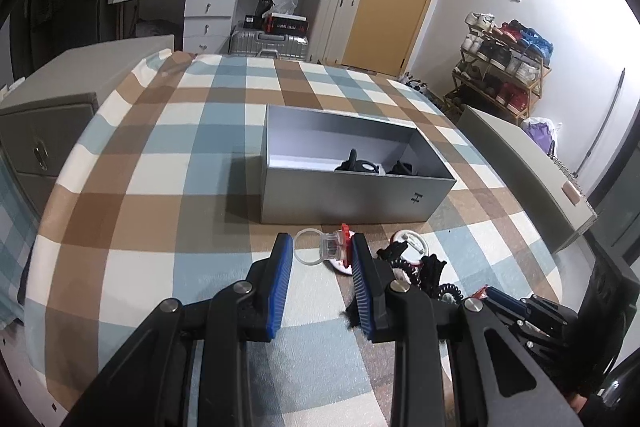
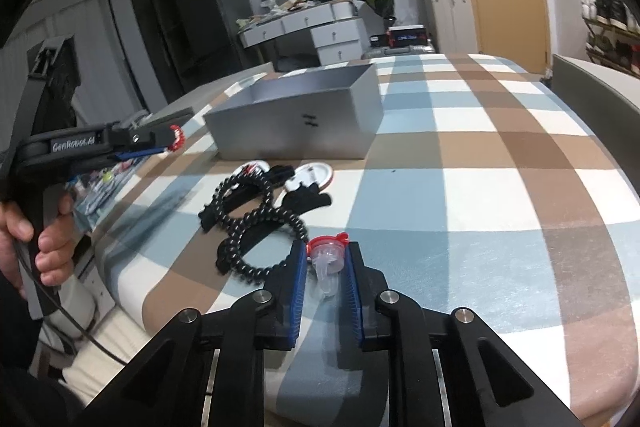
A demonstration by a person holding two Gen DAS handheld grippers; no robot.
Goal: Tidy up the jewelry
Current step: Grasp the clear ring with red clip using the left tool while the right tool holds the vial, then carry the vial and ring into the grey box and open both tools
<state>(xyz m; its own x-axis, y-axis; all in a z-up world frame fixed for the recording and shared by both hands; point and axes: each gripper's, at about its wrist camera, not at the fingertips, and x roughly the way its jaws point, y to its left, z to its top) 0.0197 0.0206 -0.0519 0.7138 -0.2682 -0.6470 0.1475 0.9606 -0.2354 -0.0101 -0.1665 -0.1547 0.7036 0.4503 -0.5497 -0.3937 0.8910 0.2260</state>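
Claws both grip clear red-capped clips, left claw (image 1: 320,251) and right claw (image 2: 326,261); next, carry to grey box (image 1: 352,195) at twelve o'clock.

We've got the box (image 1: 352,183) sitting on the table (image 1: 160,187), and a few dark pieces (image 1: 358,165) lie inside it toward its right end. In front of the box the coiled bands (image 2: 256,223) lie among the clips (image 2: 306,201), with two round discs (image 2: 310,175) between them and the box wall.
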